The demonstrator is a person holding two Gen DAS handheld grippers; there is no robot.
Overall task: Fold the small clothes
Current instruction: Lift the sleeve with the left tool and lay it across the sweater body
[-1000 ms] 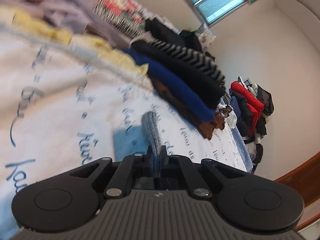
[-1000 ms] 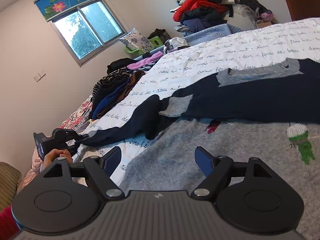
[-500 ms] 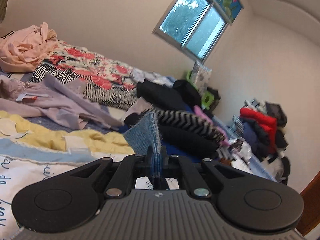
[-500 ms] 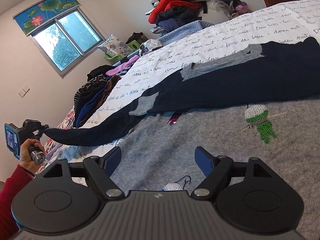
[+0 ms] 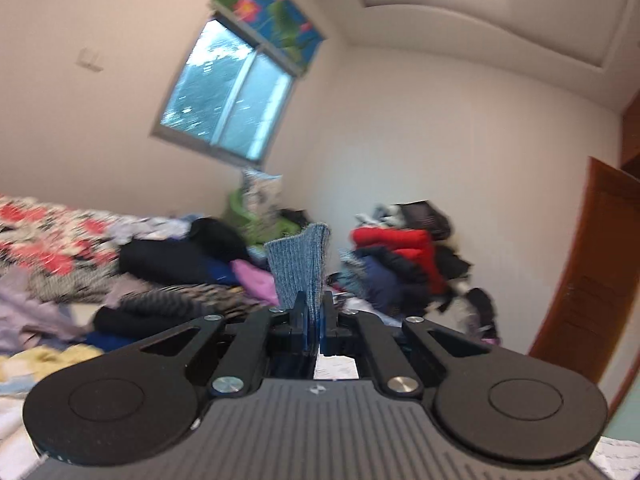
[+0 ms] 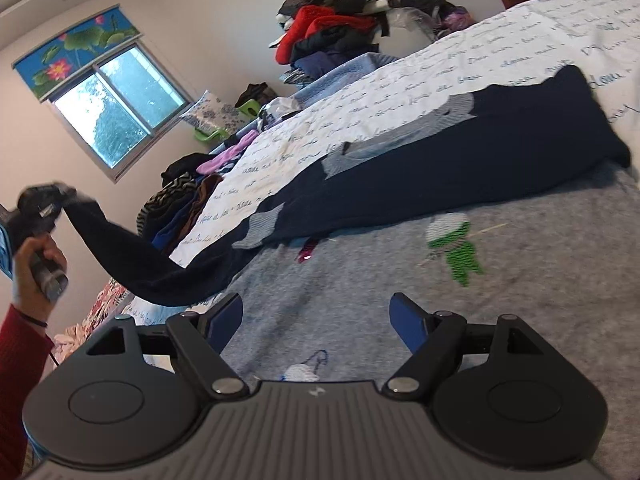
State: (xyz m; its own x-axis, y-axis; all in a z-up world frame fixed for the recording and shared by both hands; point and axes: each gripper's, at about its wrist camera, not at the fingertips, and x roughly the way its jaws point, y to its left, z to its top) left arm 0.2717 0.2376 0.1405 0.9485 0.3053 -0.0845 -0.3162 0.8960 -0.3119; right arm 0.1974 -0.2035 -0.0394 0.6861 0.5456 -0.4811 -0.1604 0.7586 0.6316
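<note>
Between the pinched left claw (image 5: pixel 314 312) pads, sweater cuff (image 5: pixel 300 264); right claw (image 6: pixel 316 320) wide, empty.

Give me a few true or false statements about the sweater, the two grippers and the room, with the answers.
1. The left gripper is shut on the sleeve cuff. True.
2. The right gripper grips the grey sweater. False: its jaws stand open above it, holding nothing.
3. The navy sleeve lies flat on the bed. False: it is lifted off the bed toward the left gripper.
4. A green figure is knitted on the sweater front. True.
5. The red garment sits in the pile by the wall. True.
</note>
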